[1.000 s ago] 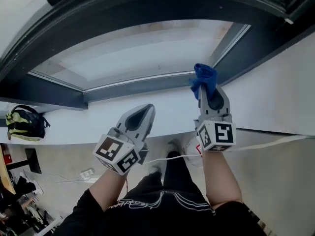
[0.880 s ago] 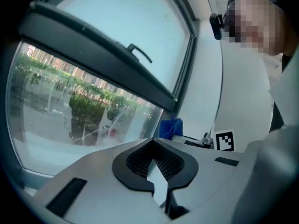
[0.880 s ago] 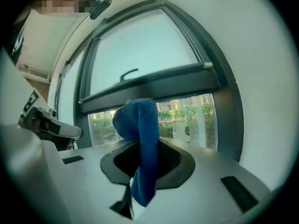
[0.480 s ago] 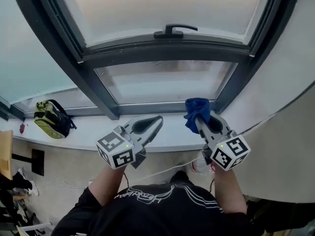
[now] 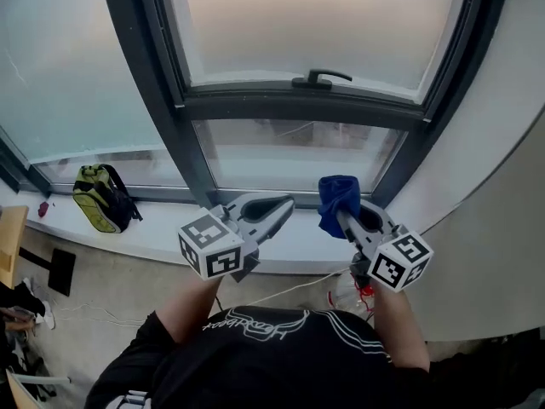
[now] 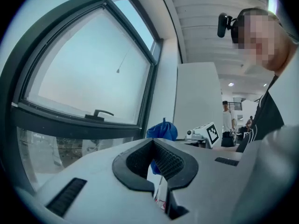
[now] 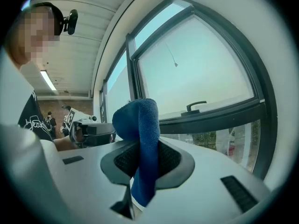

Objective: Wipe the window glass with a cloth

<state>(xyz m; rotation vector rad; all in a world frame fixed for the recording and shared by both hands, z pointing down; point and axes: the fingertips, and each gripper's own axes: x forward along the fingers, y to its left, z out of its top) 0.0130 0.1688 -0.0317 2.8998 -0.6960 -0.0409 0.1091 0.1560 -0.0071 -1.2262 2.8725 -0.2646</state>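
The window has a dark frame, with an upper pane over a smaller lower pane and a black handle on the bar between them. My right gripper is shut on a blue cloth, which bunches above the jaws below the lower pane's right corner. In the right gripper view the cloth stands up between the pads, with the handle beyond. My left gripper is shut and holds nothing, just left of the cloth. The left gripper view shows the cloth past its tips.
A white sill runs under the window, and a green backpack lies on it at the left. A white wall closes in on the right. A white cable hangs below the sill. A person stands far behind.
The head view has tilted up from the sill to the window panes. Both grippers have risen toward the lower pane. The cloth has stayed in the right gripper.
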